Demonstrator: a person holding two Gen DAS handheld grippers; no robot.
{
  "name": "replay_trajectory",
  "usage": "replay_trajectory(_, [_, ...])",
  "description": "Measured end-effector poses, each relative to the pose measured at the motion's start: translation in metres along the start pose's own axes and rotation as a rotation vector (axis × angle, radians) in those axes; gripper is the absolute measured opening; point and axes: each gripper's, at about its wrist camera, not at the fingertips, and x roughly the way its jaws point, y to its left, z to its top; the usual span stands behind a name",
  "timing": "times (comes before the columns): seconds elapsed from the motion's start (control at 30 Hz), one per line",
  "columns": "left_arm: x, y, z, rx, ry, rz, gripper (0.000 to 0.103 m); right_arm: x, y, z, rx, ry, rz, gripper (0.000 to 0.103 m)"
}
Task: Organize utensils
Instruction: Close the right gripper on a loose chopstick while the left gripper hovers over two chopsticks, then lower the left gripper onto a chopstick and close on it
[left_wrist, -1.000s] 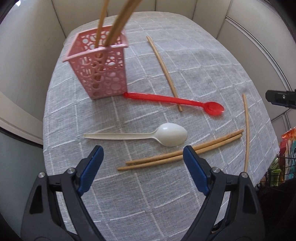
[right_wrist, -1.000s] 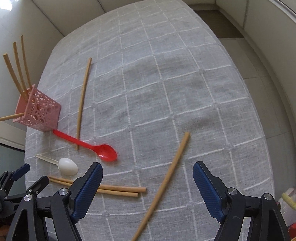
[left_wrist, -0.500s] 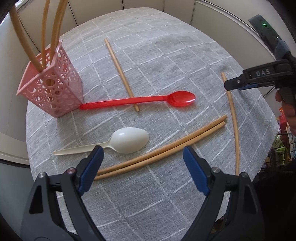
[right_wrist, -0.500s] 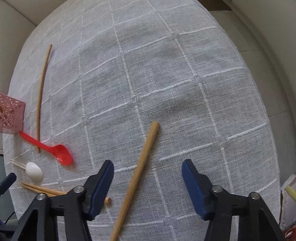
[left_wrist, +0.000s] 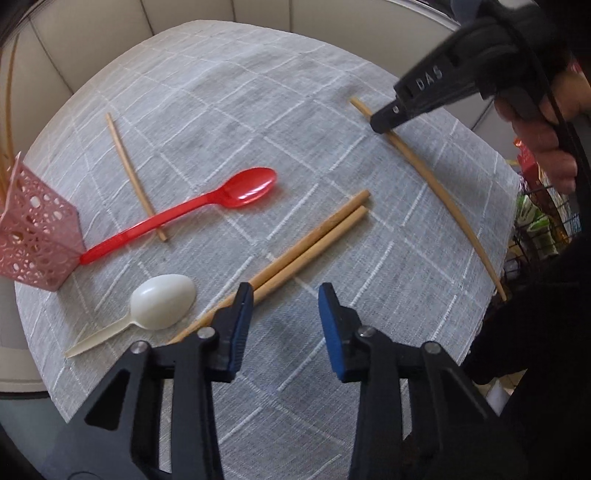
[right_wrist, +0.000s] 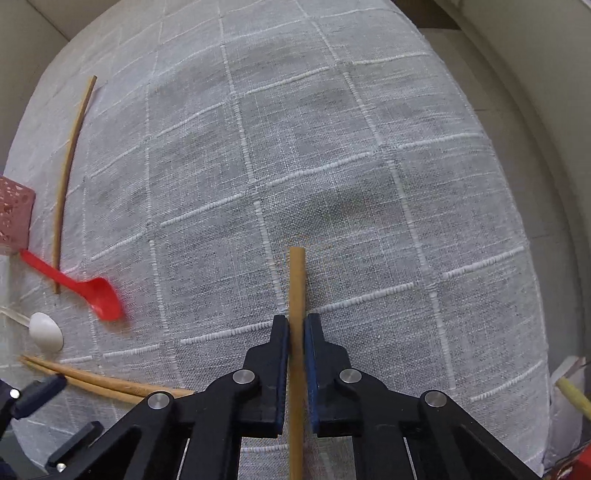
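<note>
On the grey-clothed worktop (right_wrist: 332, 129), the right hand-held gripper (right_wrist: 296, 325) is clamping 1 chopstick (right_wrist: 297, 280) near its forward tip, needing a level lift, while the left hand-held gripper (left_wrist: 284, 299) is hovering apart.

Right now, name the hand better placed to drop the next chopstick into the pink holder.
Right. The right gripper is already shut on a chopstick. The left gripper is open beside the chopstick pair, holding nothing, though the pink holder sits nearer its side.
</note>
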Motion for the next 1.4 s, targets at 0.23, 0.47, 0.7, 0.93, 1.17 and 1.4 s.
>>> replay_trajectory(0.23, [0.008, -0.014, 0.008, 0.078, 0.005, -0.04, 0.025, -0.03, -0.008, -0.009, -0.018, -0.028, 0.058, 0.007])
replay_trajectory(0.47, [0.018, -0.027, 0.022, 0.133, 0.027, -0.029, 0.022, -0.026, -0.011, -0.011, -0.024, 0.006, 0.045, 0.007])
replay_trajectory(0.7, [0.008, -0.035, 0.029, 0.189, 0.009, -0.035, 0.022, -0.007, -0.022, -0.004, 0.008, 0.08, 0.046, 0.018])
replay_trajectory(0.93, [0.009, -0.033, 0.031, 0.218, 0.037, -0.039, 0.022, -0.001, -0.016, 0.005, -0.008, 0.079, 0.046, 0.033])
replay_trajectory(1.17, [0.014, -0.039, 0.04, 0.279, 0.063, -0.036, 0.022, 0.008, -0.007, 0.009, -0.046, 0.087, -0.018, 0.03])
replay_trajectory(1.4, [0.02, -0.048, 0.052, 0.334, 0.095, -0.039, 0.022, 0.015, 0.011, 0.006, -0.142, 0.082, -0.119, 0.015])
